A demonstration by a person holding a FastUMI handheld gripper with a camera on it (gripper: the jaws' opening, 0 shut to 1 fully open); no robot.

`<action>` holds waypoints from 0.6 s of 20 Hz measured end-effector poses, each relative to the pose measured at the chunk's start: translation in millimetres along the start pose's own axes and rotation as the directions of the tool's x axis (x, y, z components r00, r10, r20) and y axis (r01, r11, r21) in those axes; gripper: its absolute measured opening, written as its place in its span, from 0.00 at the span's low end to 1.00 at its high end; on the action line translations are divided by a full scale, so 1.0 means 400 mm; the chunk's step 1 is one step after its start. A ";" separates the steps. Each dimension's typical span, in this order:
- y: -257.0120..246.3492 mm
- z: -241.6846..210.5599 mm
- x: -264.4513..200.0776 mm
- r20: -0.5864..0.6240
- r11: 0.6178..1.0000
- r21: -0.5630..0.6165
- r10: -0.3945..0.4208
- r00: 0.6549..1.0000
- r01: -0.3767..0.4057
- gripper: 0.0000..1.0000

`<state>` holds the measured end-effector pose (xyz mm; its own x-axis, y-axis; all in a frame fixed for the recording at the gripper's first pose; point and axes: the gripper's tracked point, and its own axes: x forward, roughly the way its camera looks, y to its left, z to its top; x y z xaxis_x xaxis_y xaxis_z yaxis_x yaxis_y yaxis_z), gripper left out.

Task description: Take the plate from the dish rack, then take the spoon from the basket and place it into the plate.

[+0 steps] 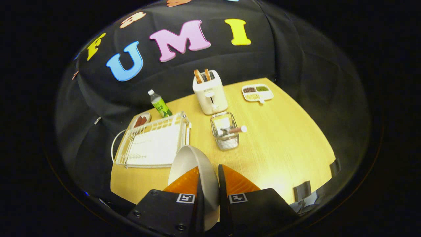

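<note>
My gripper (209, 171) is shut on the rim of a pale grey plate (189, 161), which stands on edge between the fingers, lifted above the wooden table (283, 148). Beyond and to the left of the fingers sits the white wire dish rack (153, 143) with nothing standing in it. Straight ahead, past the plate, is a small wire basket (225, 131) holding the spoon (234, 130), whose brown handle sticks out to the right over the basket's rim.
A white toaster (210, 93) with two slices of bread stands behind the basket. A green bottle (160, 104) and a small dish of sausages (140, 120) lie behind the rack. A divided tray of food (257, 92) sits at the far right.
</note>
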<state>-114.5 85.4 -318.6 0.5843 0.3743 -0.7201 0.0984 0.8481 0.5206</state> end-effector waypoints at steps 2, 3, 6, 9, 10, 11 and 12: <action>-0.022 -0.054 0.043 -0.036 1.000 0.004 -0.001 0.999 0.001 0.22; -0.023 -0.077 0.069 -0.043 1.000 -0.005 0.004 0.999 -0.004 0.22; -0.016 -0.113 0.116 -0.065 0.999 0.003 0.048 0.997 -0.047 0.22; -0.019 -0.136 0.156 -0.089 0.996 0.059 0.069 0.994 -0.064 0.24; -0.022 -0.133 0.166 -0.090 0.995 0.076 0.070 0.993 -0.064 0.24; -0.029 -0.130 0.177 -0.091 0.995 0.080 0.063 0.994 -0.056 0.24; -0.038 -0.131 0.182 -0.092 0.996 0.079 0.049 0.995 -0.042 0.23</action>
<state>-115.6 119.4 -403.0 0.5121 0.4484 -0.7326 0.1372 0.7992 0.5852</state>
